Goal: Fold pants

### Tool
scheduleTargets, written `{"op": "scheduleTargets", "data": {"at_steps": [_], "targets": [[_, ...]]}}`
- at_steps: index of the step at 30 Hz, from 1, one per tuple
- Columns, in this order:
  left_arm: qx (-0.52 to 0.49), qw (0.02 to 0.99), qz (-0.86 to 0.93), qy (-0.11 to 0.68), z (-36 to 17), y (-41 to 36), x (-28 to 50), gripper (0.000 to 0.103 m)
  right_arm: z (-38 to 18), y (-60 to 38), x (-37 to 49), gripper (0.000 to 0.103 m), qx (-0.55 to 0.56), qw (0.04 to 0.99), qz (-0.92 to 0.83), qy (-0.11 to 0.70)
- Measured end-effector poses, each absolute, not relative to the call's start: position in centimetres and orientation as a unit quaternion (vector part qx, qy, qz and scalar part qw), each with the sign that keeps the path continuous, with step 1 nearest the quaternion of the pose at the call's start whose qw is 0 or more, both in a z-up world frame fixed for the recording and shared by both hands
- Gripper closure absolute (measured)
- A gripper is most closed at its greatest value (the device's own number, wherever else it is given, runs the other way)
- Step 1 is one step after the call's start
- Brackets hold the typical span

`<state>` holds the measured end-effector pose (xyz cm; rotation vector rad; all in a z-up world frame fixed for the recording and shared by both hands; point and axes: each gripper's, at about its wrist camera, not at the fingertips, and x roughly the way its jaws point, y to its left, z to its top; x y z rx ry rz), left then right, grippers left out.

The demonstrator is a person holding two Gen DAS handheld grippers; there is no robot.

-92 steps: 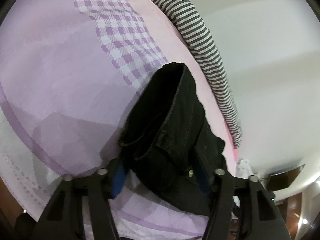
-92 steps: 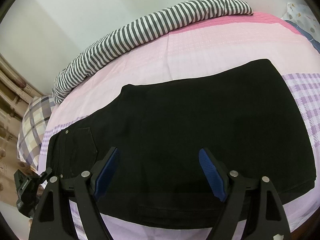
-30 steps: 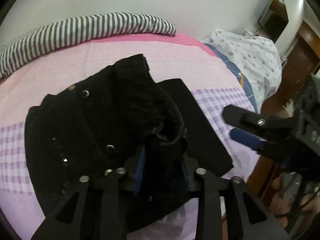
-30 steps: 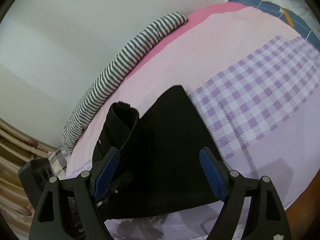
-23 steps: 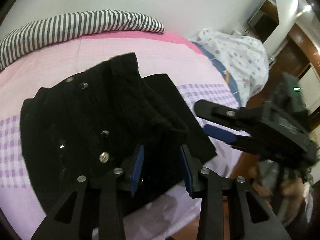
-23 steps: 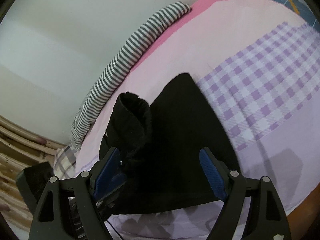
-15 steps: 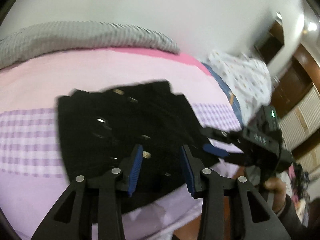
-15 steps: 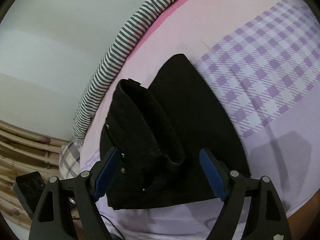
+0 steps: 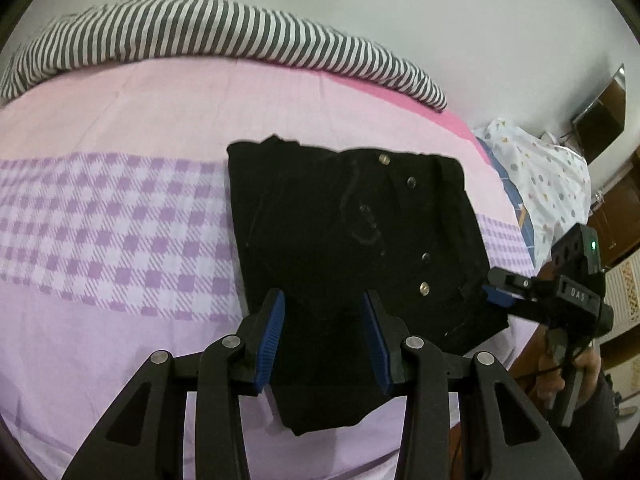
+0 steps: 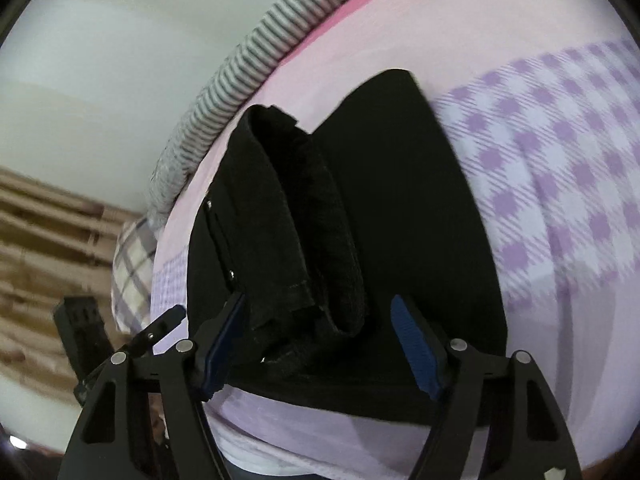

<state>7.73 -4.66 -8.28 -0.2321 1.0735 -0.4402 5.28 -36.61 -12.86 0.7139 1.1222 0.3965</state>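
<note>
The black pants [image 9: 352, 232] lie folded on the pink and purple bed sheet [image 9: 120, 216], metal studs facing up. My left gripper [image 9: 325, 334] hovers over their near edge, open; its blue pads [image 9: 274, 332] are clear of the cloth. At the pants' right edge sits my right gripper [image 9: 496, 294], held by a hand [image 9: 588, 368]. In the right wrist view a raised fold of the pants [image 10: 304, 224] runs between the right gripper's [image 10: 320, 340] jaws, which are closing. Its left pad [image 10: 222, 340] is at the cloth and its right pad stands apart from it.
A grey-and-white striped bolster [image 9: 224, 36] lies along the wall behind the pants. White dotted bedding [image 9: 540, 176] is at the far right and a plaid pillow [image 10: 132, 256] at the other end. The bed's edge runs just below both grippers.
My left gripper let go of the bunched waistband and drew back, and the pants now lie flatter. My right gripper came down over the raised fold and its jaws narrowed.
</note>
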Motion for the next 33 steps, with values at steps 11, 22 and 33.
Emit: {"op": "scheduleTargets", "data": {"at_steps": [11,22,33], "targets": [[-0.088,0.826,-0.209,0.517,-9.4,-5.5,7.8,0.06,-13.6,-34.7,9.5,0.044,0.334,0.749,0.269,0.505],[-0.087,0.822,-0.206,0.523,-9.6,-5.6,8.8,0.059,-11.8,-32.4,9.4,0.086,0.317,0.765,0.217,0.516],[-0.1,0.834,-0.207,0.501,-7.7,-4.7,9.6,0.059,-5.4,-32.9,6.9,0.091,0.28,0.822,0.165,0.468]]}}
